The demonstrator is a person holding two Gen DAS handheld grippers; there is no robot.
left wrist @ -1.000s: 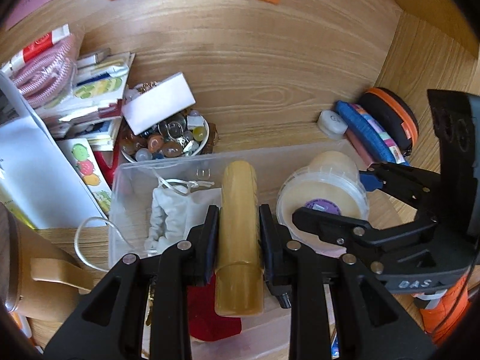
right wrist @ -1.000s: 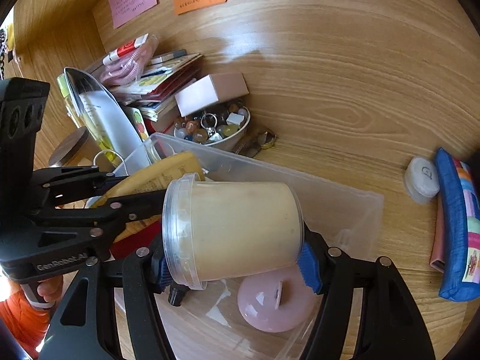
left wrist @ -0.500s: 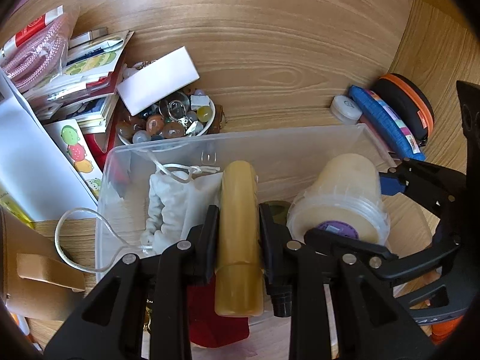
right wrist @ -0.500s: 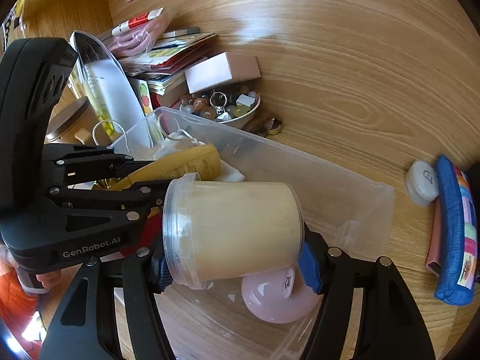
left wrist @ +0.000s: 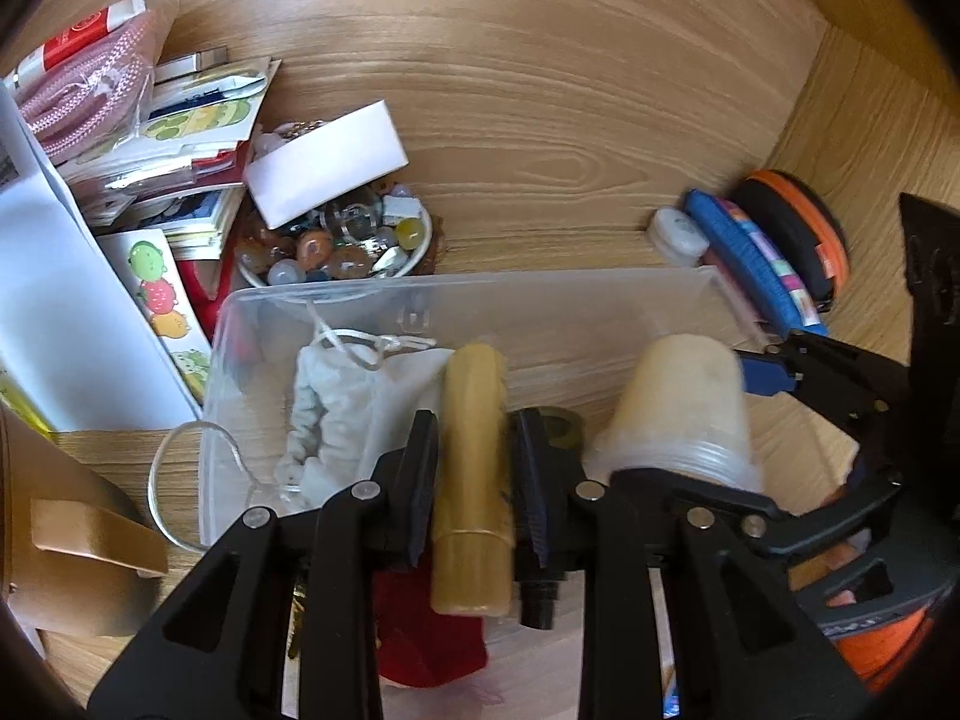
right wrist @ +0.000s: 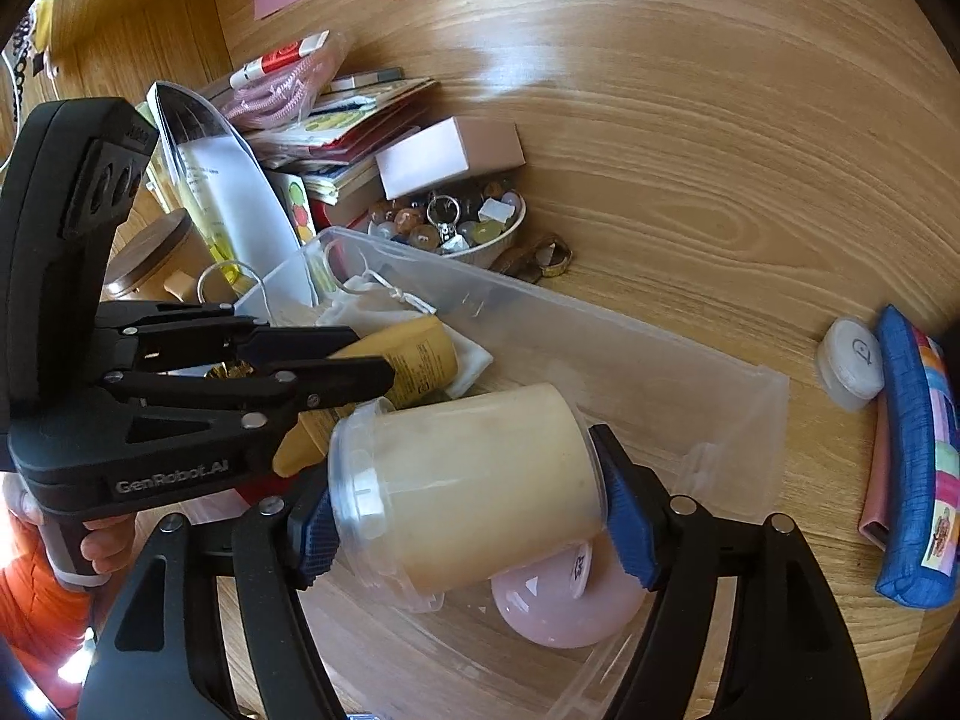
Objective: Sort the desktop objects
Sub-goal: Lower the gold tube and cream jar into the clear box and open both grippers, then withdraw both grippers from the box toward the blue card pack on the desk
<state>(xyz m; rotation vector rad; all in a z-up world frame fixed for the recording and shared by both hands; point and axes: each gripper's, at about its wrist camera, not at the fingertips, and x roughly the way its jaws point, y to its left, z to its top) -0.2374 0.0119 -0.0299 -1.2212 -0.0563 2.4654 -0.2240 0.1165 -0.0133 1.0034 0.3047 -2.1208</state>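
My left gripper point(left wrist: 474, 450) is shut on a yellow tube point(left wrist: 473, 468) and holds it over the clear plastic bin point(left wrist: 540, 294). My right gripper point(right wrist: 465, 507) is shut on a cream-filled clear jar point(right wrist: 480, 480), tilted on its side above the bin point(right wrist: 660, 372); the jar also shows in the left wrist view point(left wrist: 684, 408). In the bin lie a white drawstring pouch point(left wrist: 336, 396), a red cloth point(left wrist: 426, 636) and a pink round lid point(right wrist: 564, 606). The left gripper point(right wrist: 366, 360) and its tube point(right wrist: 408, 360) show in the right wrist view.
A white bowl of beads and stones point(left wrist: 336, 252) with a white box point(left wrist: 327, 162) on it stands behind the bin. Booklets and a pink cord packet point(left wrist: 90, 90) lie at left. A white round case point(right wrist: 849, 360), a blue pouch point(right wrist: 912, 450) and an orange-black case point(left wrist: 798, 228) lie at right.
Both grippers have moved forward over the bin with their loads. The jar has tipped from facing its lid at the left camera to lying more on its side, lower in the bin.
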